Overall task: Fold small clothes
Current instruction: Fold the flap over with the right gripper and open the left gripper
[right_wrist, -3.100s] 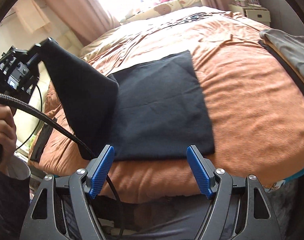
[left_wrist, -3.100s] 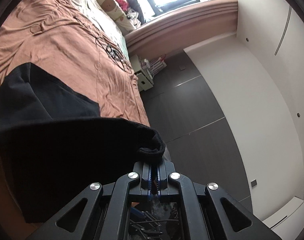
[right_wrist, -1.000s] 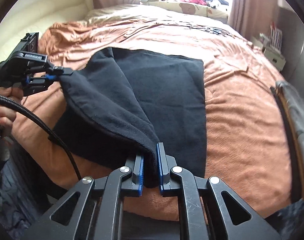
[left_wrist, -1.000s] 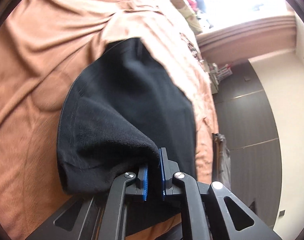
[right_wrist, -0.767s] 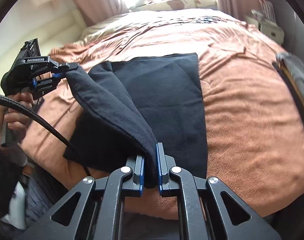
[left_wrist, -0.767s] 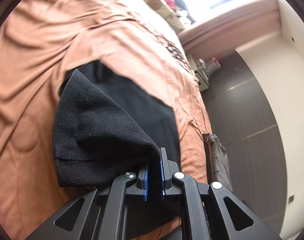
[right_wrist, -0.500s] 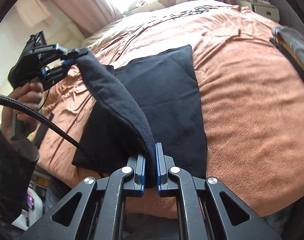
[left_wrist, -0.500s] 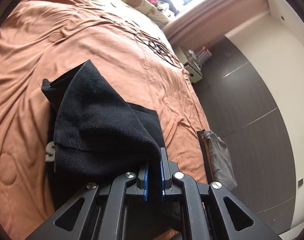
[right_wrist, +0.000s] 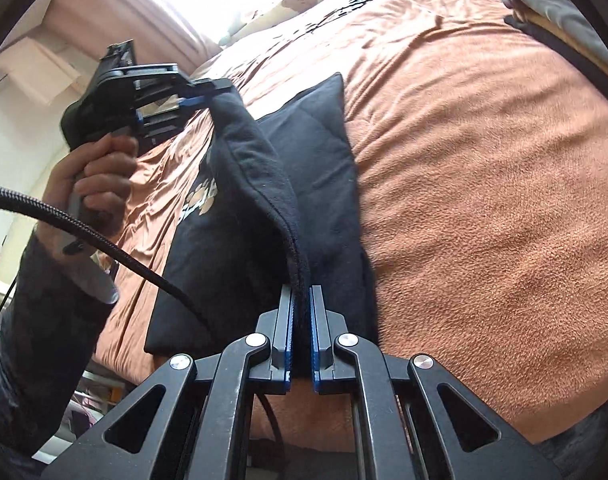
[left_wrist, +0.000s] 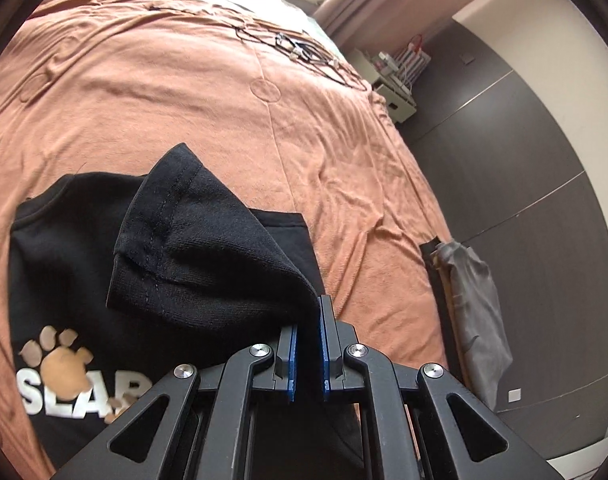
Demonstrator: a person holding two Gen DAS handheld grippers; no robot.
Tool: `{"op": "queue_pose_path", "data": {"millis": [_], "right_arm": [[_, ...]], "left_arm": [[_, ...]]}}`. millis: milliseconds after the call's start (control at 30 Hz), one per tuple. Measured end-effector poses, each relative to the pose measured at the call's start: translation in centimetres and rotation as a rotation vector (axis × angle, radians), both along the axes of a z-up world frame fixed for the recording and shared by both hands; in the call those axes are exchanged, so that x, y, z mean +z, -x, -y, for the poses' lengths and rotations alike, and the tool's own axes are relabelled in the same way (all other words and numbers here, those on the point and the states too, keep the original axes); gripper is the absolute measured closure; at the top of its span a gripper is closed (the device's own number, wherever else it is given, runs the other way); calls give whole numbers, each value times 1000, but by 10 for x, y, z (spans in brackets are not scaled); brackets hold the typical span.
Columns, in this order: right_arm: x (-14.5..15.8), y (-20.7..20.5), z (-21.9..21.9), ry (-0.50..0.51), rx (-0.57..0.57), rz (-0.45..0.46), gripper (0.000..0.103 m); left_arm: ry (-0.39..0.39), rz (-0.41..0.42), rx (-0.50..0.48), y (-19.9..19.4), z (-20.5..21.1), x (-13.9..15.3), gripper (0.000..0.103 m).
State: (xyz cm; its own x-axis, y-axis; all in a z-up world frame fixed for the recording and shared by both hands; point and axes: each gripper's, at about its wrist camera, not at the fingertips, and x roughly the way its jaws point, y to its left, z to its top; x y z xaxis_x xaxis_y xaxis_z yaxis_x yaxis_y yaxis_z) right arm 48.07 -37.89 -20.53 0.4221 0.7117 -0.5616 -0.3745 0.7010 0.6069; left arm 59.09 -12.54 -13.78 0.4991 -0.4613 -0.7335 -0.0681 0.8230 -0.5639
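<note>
A black garment (left_wrist: 208, 264) with a paw print and white letters (left_wrist: 64, 376) lies on the orange bedspread (left_wrist: 184, 92). My left gripper (left_wrist: 307, 314) is shut on a hemmed corner of it and holds that flap up over the rest. In the right wrist view the same garment (right_wrist: 328, 184) runs away from me, its raised edge stretched between both grippers. My right gripper (right_wrist: 301, 300) is shut on the near end of that edge. The left gripper (right_wrist: 214, 90), held by a hand (right_wrist: 100, 176), pinches the far end.
The bedspread (right_wrist: 484, 160) spreads wide to the right of the garment. Grey folded clothing (left_wrist: 472, 300) lies at the bed's edge, also seen as grey clothing (right_wrist: 560, 12). Cables (left_wrist: 304, 50) lie far up the bed, near a white nightstand (left_wrist: 396, 92). A braided cord (right_wrist: 104, 244) hangs from the left gripper.
The right gripper, open earlier, has shut on the garment's near edge. The left gripper has carried its corner up and across over the garment, and the printed side now shows underneath.
</note>
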Motion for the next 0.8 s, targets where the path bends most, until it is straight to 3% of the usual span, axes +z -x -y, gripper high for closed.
{"op": "queue_pose_path", "data": {"millis": [100,267,333,567,800], "right_arm": [[-4,0,3,-8,-8,-10,100],[-7,1,6,-20,-24,-23,100],[-8,3,9,-24,-27,-23,100],[-6,9,11,-52,-34,-22,101],[-5,13,16,-74,-47,-45,102]], "left_arm": [[2,-21,-5,-16,9,-11,87],[52,31,-35,-32,23,-8,41],[34,57,-46,-31,27,-2,34],[-59,36,-85,3,19,-8,34],[-114,-36,-75,75,-23,-26,34]]}}
